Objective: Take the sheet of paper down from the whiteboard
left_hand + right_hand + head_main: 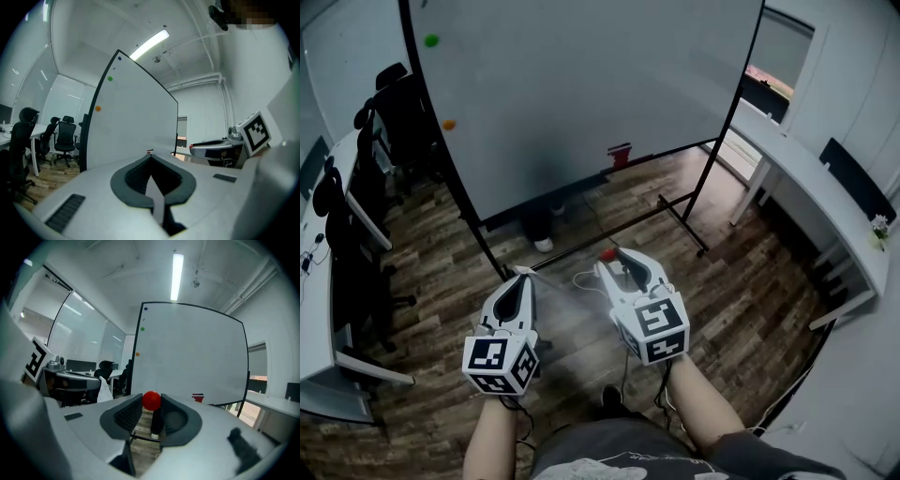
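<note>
The whiteboard [581, 84] stands ahead on its wheeled frame, and its face is bare apart from some magnets. My left gripper [521, 274] is shut on the sheet of paper [104, 390]. The sheet shows as a white sliver [157, 199] between its jaws and hangs from its tip in the right gripper view. My right gripper [609, 258] is shut on a round red magnet [151, 400], held at the jaw tips. Both grippers are level, side by side, some way back from the board.
Green [431, 40] and orange [448, 124] magnets stick to the board's left side, and a red object [620, 155] sits at its lower edge. A person's legs [539, 225] show behind it. Office chairs [356, 187] and a desk stand at the left, and a white desk [816, 178] at the right.
</note>
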`<state>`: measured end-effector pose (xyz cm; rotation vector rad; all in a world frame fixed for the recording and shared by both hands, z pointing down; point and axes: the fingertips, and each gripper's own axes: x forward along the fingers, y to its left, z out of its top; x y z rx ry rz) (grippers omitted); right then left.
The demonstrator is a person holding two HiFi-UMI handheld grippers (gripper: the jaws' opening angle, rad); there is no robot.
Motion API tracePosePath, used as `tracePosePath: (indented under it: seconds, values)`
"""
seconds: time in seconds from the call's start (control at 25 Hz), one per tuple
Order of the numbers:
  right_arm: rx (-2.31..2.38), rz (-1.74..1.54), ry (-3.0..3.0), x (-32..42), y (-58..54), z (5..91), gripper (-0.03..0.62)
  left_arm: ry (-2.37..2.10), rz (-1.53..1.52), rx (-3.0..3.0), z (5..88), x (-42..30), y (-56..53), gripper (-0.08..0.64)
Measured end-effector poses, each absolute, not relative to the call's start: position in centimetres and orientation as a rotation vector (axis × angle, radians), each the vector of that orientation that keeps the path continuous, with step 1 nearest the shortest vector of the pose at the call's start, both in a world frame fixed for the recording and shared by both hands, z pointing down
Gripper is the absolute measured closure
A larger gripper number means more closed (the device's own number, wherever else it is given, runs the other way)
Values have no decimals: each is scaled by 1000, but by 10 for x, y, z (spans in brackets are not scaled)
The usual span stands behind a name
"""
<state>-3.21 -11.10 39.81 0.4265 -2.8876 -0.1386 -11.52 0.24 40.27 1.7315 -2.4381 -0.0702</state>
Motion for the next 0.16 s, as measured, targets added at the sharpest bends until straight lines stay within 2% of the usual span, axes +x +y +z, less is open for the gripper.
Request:
tracePosePath:
  seconds: [0.16]
  values:
    - [434, -150, -2888, -24, -80, 396, 463, -2439, -74, 1735, 402, -110, 31, 549]
